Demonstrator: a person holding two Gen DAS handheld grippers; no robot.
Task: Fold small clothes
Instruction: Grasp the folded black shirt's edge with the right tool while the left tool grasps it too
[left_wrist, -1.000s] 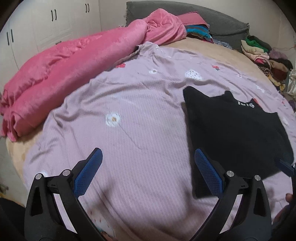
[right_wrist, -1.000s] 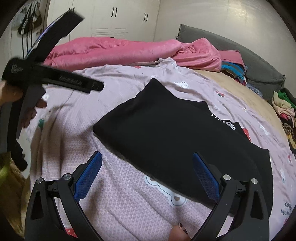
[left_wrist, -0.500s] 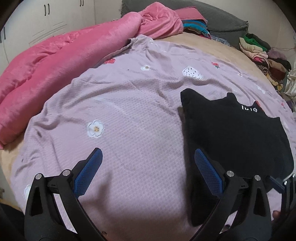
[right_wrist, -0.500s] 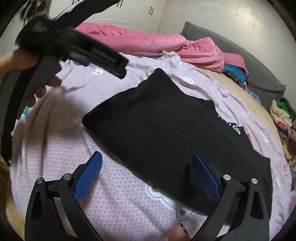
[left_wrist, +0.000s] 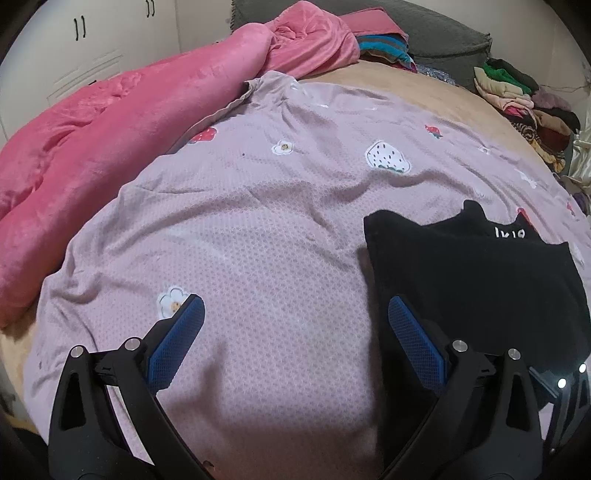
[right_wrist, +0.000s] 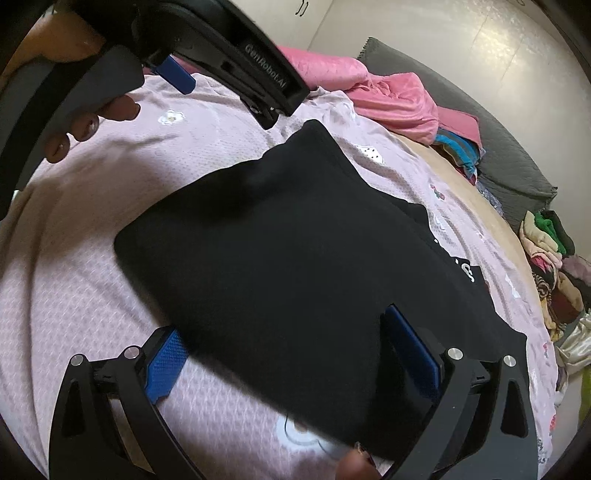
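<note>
Both open grippers neared black garment (right_wrist: 295, 251) edges.

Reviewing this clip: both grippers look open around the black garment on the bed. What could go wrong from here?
1. The right gripper straddles the near edge of the folded black garment; closing may catch only the top layer and undo the fold.
2. It could also pinch the lilac sheet beneath.
3. The left gripper sits mostly over bare sheet, one finger at the garment's edge, so it may miss the cloth.
</note>
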